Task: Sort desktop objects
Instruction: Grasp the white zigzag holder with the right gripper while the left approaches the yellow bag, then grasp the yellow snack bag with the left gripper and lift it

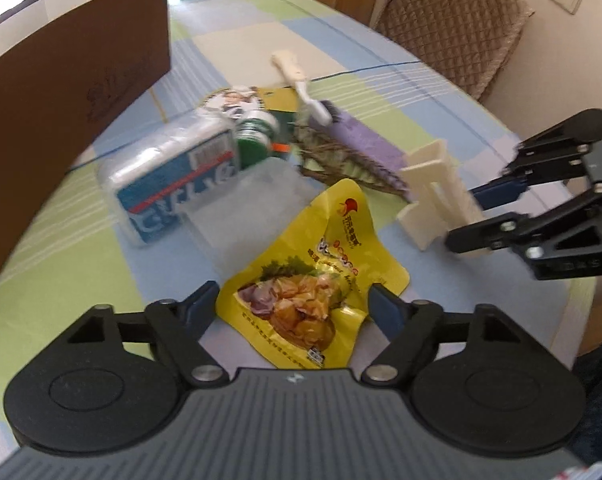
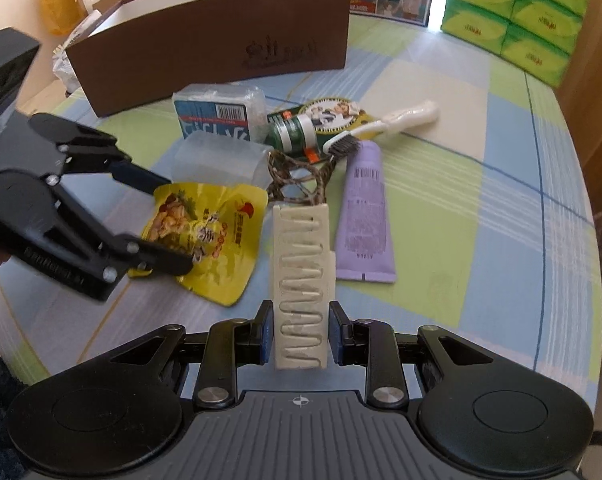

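A yellow snack pouch (image 1: 301, 280) lies on the checked tablecloth. My left gripper (image 1: 291, 308) is open with its fingers on either side of the pouch's near end; it also shows in the right wrist view (image 2: 169, 228) around the pouch (image 2: 209, 236). My right gripper (image 2: 299, 334) is shut on a cream ribbed plastic piece (image 2: 301, 280), seen in the left wrist view (image 1: 433, 196) with the gripper (image 1: 473, 216). Behind lie a purple tube (image 2: 363, 216), a toothbrush (image 2: 385, 124), a blue-white tissue pack (image 2: 217, 110), a green jar (image 2: 293, 130) and a clear plastic case (image 2: 221, 160).
A brown open box (image 2: 221, 44) stands at the back left of the table. Green tissue packs (image 2: 513, 12) are stacked at the back right. A braided cord (image 2: 301, 180) lies by the tube. A padded chair (image 1: 453, 20) stands beyond the table edge.
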### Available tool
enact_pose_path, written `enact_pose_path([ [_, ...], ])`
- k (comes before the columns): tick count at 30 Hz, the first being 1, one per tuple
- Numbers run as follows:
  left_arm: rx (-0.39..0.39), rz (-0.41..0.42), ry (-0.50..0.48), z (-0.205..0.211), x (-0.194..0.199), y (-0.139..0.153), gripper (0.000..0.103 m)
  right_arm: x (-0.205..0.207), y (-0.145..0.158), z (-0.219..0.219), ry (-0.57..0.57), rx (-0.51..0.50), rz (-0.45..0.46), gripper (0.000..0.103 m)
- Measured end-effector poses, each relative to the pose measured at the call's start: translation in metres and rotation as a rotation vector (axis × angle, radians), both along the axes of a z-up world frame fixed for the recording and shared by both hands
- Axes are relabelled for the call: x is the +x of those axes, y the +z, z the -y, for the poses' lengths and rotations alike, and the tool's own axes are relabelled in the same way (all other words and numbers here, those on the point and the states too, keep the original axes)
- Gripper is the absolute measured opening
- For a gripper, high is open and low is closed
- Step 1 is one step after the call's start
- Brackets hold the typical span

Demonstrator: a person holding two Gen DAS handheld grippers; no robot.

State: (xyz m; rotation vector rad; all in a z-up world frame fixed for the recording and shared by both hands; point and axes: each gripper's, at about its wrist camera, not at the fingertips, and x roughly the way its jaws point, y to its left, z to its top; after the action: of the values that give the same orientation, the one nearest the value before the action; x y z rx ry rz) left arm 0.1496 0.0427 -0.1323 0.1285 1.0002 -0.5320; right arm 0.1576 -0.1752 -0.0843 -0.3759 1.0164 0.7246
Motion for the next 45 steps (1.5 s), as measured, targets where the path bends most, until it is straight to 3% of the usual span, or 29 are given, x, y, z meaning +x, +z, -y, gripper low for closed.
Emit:
enact_pose_path([
  [4, 0.029, 0.023, -0.018, 0.013, -0.016, 0.005, 0.071, 0.000, -0.002, 0.001, 0.002, 0.006, -0.012, 0.025],
  [8, -0.013, 0.017, -0.014, 0.020, -0.026, 0.007, 0.070, 0.000, -0.002, 0.001, 0.010, 0.011, -0.015, 0.025],
  [12, 0.041, 0.045, 0.006, 0.025, -0.029, 0.006, 0.069, -0.002, -0.002, 0.004, 0.015, 0.012, -0.019, 0.025],
  [29, 0.005, 0.069, 0.259, -0.021, -0.045, 0.041, 0.069, -0.007, 0.017, 0.005, 0.067, 0.044, 0.051, 0.025],
  [45, -0.043, 0.130, 0.402, -0.051, -0.061, 0.074, 0.069, -0.001, 0.046, -0.009, 0.110, 0.098, 0.103, 0.025],
])
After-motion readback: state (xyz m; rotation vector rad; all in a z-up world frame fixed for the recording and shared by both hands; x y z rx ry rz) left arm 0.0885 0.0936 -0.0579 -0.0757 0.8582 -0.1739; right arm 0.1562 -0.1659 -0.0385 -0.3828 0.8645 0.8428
